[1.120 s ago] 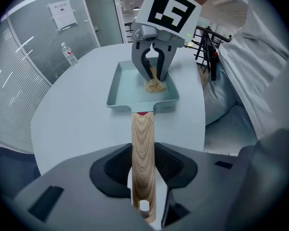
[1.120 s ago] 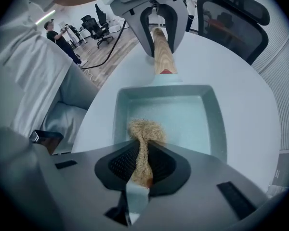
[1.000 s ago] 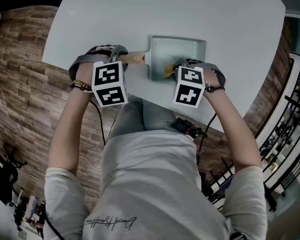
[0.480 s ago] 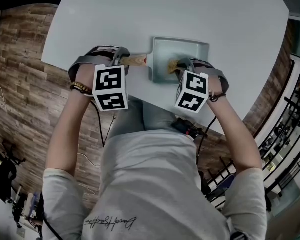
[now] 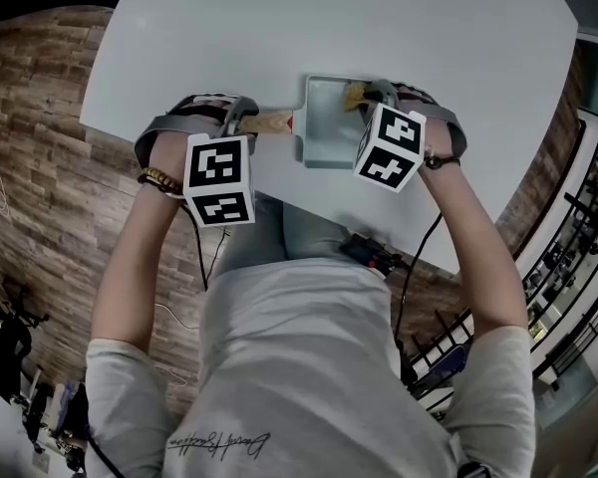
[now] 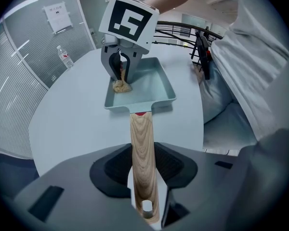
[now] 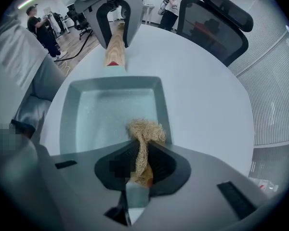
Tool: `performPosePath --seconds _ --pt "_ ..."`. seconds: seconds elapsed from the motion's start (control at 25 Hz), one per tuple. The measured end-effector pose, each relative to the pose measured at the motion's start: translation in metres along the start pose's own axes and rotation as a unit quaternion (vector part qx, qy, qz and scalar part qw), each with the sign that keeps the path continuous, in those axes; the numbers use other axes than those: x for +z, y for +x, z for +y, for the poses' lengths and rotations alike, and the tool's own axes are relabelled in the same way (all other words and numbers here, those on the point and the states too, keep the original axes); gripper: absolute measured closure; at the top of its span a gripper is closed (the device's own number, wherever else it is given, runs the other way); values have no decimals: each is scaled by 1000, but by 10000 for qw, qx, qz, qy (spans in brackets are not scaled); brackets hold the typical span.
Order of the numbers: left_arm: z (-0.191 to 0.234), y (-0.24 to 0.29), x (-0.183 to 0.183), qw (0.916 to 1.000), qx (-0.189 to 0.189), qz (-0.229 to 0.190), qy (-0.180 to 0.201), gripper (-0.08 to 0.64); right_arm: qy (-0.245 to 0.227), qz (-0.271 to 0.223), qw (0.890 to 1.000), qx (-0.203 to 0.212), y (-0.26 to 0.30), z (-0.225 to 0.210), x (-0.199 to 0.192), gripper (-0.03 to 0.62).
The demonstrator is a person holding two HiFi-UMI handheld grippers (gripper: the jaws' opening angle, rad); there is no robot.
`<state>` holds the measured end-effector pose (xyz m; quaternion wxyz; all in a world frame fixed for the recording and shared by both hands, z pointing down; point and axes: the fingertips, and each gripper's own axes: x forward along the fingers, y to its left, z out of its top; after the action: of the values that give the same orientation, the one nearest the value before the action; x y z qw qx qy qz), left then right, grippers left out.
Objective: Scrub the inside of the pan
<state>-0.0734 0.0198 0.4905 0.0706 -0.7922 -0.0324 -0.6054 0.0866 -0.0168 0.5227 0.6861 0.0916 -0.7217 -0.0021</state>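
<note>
- Head view: the pale green pan [image 5: 329, 127] lies on the grey table [image 5: 279, 28], in the upper middle of the frame. My left gripper [image 5: 247, 118] is at its wooden handle [image 5: 271, 120], and my right gripper [image 5: 374, 93] is over the pan's upper edge.
- Left gripper view: at bottom centre, the jaws are clamped on the handle.
- Right gripper view: at lower centre, the jaws pinch a straw-coloured scrubber [image 7: 144, 131], which sits inside the pan by its right wall.

Right claw [image 7: 137, 174] pinching fibrous scrubber [image 7: 144, 130] (tan), inside pale pan [image 7: 98, 109]
</note>
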Motion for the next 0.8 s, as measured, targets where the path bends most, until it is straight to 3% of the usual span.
performPosePath --seconds 0.32,0.8 --pt "2 5 -1 9999 38 18 -112 411 -108 52 9999 2 2 10 -2 523" --pt "3 4 1 9999 59 107 -48 411 -152 120 9932 1148 -12 78 -12 525"
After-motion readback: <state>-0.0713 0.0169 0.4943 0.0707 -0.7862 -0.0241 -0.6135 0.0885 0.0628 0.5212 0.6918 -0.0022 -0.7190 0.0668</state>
